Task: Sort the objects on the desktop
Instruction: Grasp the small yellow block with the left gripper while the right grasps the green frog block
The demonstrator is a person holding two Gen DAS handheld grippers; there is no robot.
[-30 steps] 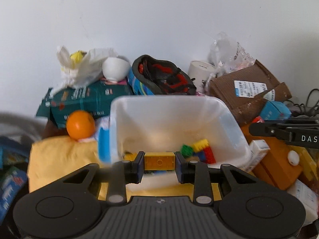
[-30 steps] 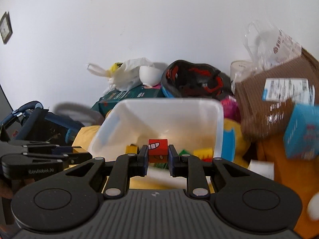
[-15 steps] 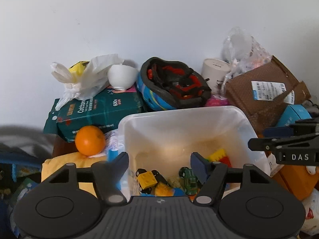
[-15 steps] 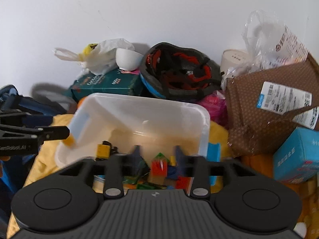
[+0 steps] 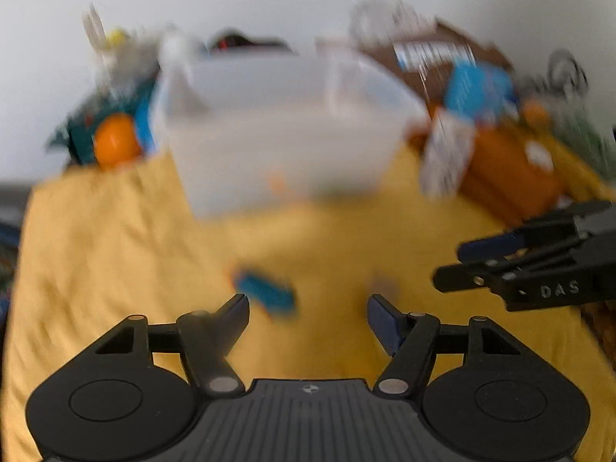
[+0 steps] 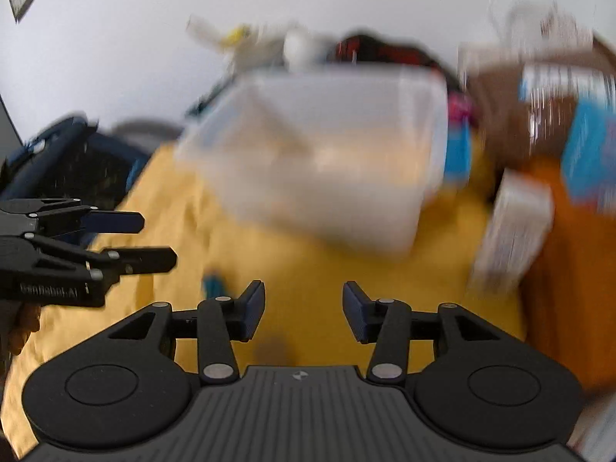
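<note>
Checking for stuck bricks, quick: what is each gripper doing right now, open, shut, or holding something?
Left gripper: open, jaws closing slightly, nothing between them.
Right gripper: open, holding nothing.

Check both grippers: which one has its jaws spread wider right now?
The left gripper: its own wrist view shows a clearly broader gap between its pads than the right gripper shows in its view. Nothing sits between either pair.

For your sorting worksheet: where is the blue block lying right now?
In the left wrist view, the blue block lies on the yellow cloth, just ahead of the left gripper, nearer its left finger, in front of the white bin.
</note>
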